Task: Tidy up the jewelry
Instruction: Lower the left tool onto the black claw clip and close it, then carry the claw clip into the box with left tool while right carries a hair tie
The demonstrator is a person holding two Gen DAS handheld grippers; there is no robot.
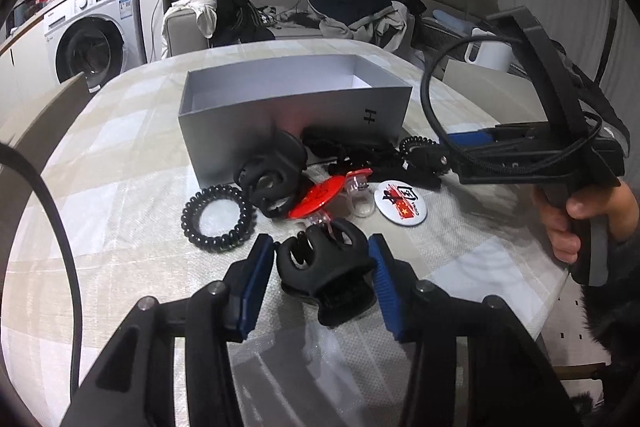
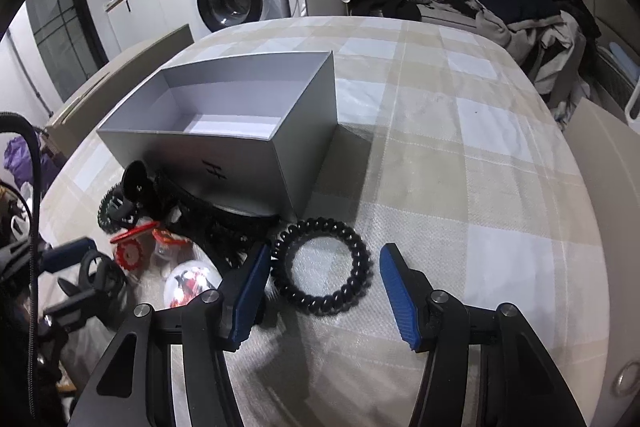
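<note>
An open grey box (image 1: 256, 139) stands on the checked table, empty inside; it also shows in the right wrist view (image 2: 248, 163). Hair accessories lie in front of it. My left gripper (image 1: 322, 247) is open with a black claw clip (image 1: 326, 271) between its blue pads, on the table. My right gripper (image 2: 326, 267) is open around a black spiral hair tie (image 2: 322, 267) that lies flat. In the left wrist view the right gripper (image 1: 436, 151) reaches in from the right. A second spiral tie (image 1: 218, 219), another black claw clip (image 1: 276, 175), a red disc (image 1: 316, 197) and a white badge (image 1: 400, 203) lie nearby.
A black lace band (image 2: 224, 219) lies against the box front. The table edge (image 1: 552, 291) curves near the right hand. Behind the table are a sofa with clothes (image 1: 360, 7) and a washing machine (image 1: 92, 35).
</note>
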